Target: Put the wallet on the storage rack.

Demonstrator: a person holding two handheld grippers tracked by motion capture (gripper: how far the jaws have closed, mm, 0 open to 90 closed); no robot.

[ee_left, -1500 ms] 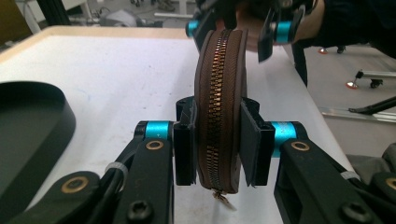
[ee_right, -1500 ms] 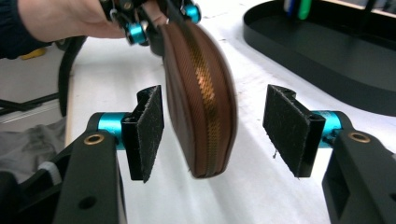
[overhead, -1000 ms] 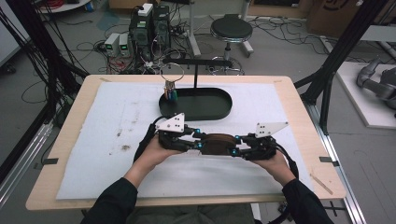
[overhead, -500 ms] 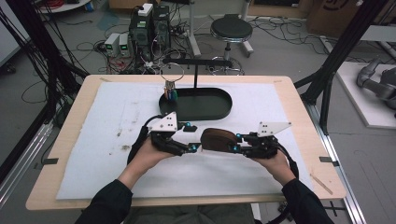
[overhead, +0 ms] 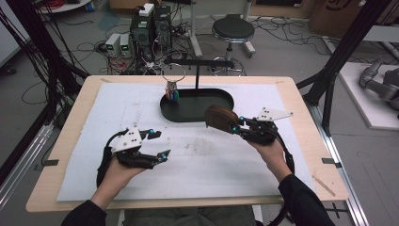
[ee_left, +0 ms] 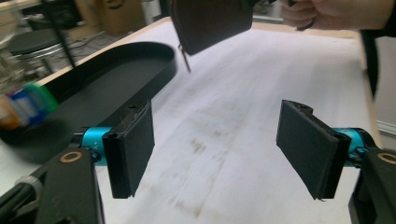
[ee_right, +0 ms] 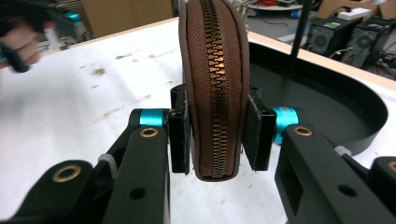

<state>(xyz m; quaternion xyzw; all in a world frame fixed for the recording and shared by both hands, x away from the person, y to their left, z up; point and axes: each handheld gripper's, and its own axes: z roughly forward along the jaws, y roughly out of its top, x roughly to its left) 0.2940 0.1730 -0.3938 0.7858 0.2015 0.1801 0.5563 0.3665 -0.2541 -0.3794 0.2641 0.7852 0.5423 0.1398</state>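
Both grippers had parted since the earlier frames. High view: left gripper point(overhead: 160, 143) pulled back toward the person, jaws spread and empty; right gripper point(overhead: 234, 124) lifted the pouch point(overhead: 220, 117) alone, at the tray point(overhead: 226, 100) rim.

Left gripper view: pads point(ee_left: 130, 147) wide apart over bare mat point(ee_left: 233, 93); pouch hung well beyond them.

Right gripper view: pads clamped the pouch's flanks, zipper point(ee_right: 215, 93) facing the camera, closed, brown, rounded. Step judged: carrying to tray; next calls for lowering, then releasing.

A tray point(overhead: 221, 115) sat at the table's point(overhead: 301, 103) far middle. The pouch point(overhead: 221, 118) hung at its near edge, right of the left gripper point(overhead: 159, 145).
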